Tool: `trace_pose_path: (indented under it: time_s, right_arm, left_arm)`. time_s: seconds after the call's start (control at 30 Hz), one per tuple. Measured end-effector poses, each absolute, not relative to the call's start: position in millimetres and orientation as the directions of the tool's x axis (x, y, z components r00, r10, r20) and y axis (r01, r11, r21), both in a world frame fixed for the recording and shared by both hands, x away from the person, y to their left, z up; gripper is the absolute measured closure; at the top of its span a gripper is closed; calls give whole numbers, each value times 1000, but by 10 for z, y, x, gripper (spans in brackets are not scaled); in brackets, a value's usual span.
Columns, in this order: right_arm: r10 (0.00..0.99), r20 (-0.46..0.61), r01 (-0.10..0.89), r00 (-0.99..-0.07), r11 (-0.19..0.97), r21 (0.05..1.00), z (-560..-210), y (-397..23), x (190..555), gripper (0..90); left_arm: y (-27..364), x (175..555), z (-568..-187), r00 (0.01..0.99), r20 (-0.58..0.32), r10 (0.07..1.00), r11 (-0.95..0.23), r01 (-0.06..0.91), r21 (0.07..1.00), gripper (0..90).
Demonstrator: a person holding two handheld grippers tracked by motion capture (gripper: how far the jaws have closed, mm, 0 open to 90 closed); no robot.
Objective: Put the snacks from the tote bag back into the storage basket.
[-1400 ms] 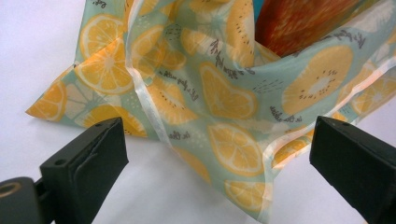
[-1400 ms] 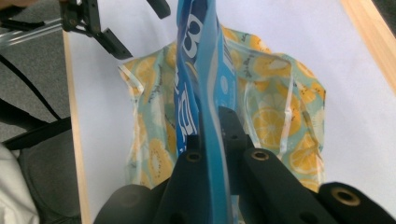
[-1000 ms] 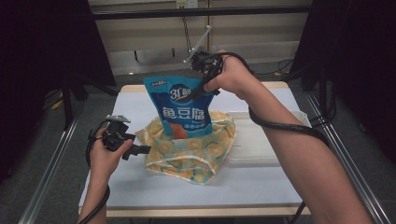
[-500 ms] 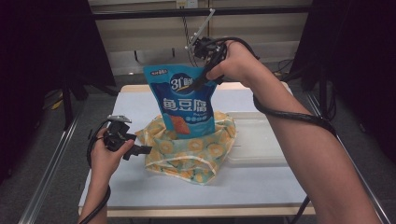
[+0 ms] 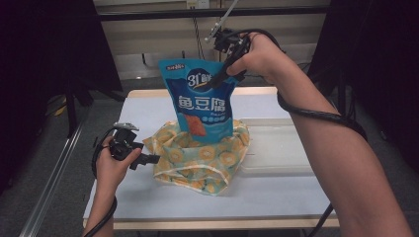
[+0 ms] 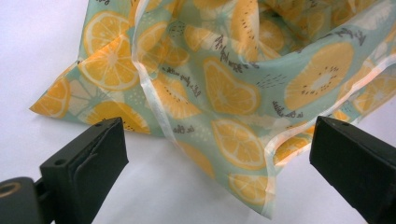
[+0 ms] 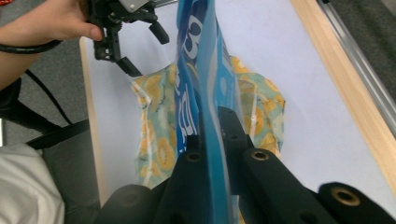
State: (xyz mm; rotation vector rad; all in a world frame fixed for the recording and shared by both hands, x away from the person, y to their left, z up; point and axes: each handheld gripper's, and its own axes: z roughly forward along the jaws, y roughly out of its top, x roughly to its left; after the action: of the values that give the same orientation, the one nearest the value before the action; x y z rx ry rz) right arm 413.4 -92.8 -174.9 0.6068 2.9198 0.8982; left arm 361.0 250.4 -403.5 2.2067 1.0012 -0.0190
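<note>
A blue snack pouch hangs upright, my right gripper shut on its upper right part. In the right gripper view the black jaws pinch the pouch edge-on. Its bottom edge sits in the mouth of a teal cloth bag printed with orange slices, which lies on the white table. My left gripper rests low by the bag's left edge. Its jaws stand wide apart in the left gripper view, with the cloth bag just beyond them and untouched.
A clear shallow tray lies on the table right of the cloth bag. The table's wooden edge runs along the near side. A metal rail slants past the table's left.
My right gripper has risen with the blue pouch, pulling it higher out of the cloth bag. The left gripper has kept still.
</note>
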Motion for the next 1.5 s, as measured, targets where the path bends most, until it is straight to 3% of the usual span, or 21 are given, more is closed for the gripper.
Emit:
trace_pose_path:
  time_s: [1.5]
  right_arm:
    - [436, 64, 403, -898, 754, 518, -1501, -1664, 3870, 900]
  left_arm:
    - [2484, 3584, -4003, 709, -282, 646, -456, 655, 602, 38]
